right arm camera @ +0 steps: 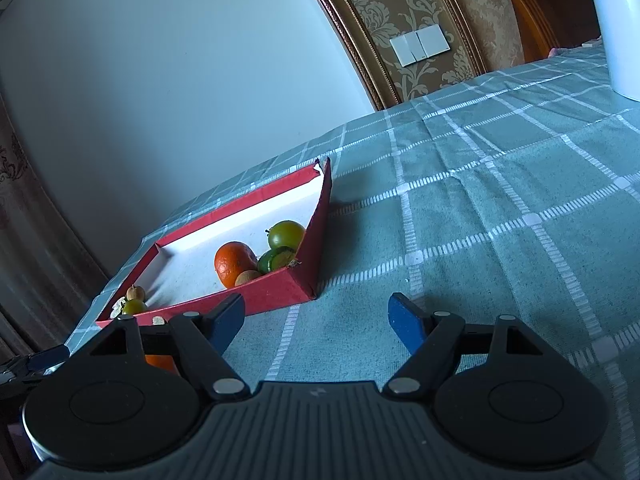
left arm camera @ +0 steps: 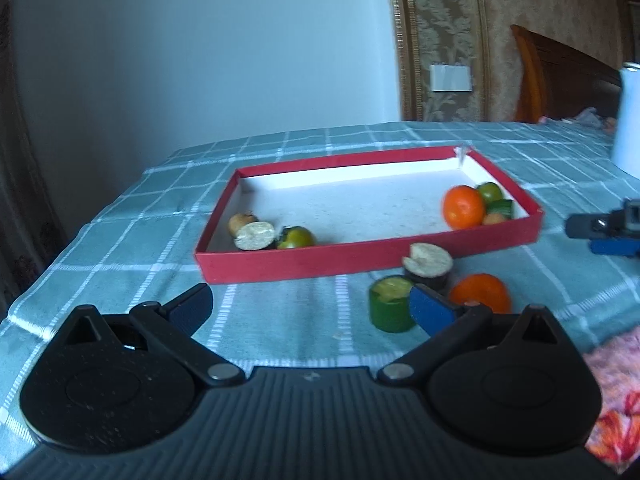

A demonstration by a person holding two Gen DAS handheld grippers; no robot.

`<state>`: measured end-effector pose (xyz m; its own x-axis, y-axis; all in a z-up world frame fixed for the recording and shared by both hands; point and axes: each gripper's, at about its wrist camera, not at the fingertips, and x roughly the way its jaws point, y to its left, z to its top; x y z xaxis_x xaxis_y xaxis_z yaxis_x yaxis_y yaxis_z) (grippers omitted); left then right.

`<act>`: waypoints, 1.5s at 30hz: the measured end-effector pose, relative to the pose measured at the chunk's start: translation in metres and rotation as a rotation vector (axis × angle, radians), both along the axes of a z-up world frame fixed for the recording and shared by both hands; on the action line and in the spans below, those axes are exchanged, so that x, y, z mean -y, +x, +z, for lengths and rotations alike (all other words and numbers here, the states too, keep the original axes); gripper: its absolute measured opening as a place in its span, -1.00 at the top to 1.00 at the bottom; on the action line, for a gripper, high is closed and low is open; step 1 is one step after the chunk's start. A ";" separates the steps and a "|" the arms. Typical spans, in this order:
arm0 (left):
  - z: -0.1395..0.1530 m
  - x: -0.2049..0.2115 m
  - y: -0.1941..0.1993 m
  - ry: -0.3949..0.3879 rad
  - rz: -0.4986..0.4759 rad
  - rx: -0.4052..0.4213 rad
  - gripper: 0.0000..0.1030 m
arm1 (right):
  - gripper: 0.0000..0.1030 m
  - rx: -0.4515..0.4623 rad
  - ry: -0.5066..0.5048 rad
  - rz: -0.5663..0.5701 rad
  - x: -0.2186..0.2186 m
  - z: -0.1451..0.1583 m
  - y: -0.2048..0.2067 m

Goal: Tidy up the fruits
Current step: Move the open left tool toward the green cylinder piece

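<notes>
Checked bench [left arm camera: 280, 332], red tray [left arm camera: 320, 260] of fruit, three pieces outside; left claw [left arm camera: 312, 306] and right claw [right arm camera: 316, 316] gaping, empty.

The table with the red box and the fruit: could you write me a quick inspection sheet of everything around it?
Surface: table under a green checked cloth.
Job's things: red box holds an orange, green fruits, brown pieces. In front of it on the cloth: green cut piece, dark cut piece, second orange.
Clutter: white jug; pink floral fabric at the cloth's edge.
Grippers: left tongs open, empty, beside the green piece; right tongs open, empty, over bare cloth.
Cables: nothing seen.
Surroundings: pale wall, patterned wallpaper, wall switch, wooden chair.
</notes>
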<state>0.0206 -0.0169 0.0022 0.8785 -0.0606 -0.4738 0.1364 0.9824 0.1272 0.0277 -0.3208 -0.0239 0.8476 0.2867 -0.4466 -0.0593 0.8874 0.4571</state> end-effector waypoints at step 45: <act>-0.020 0.018 0.028 -0.113 -0.141 -0.114 0.05 | -0.56 -0.008 0.010 0.000 0.000 -0.001 0.002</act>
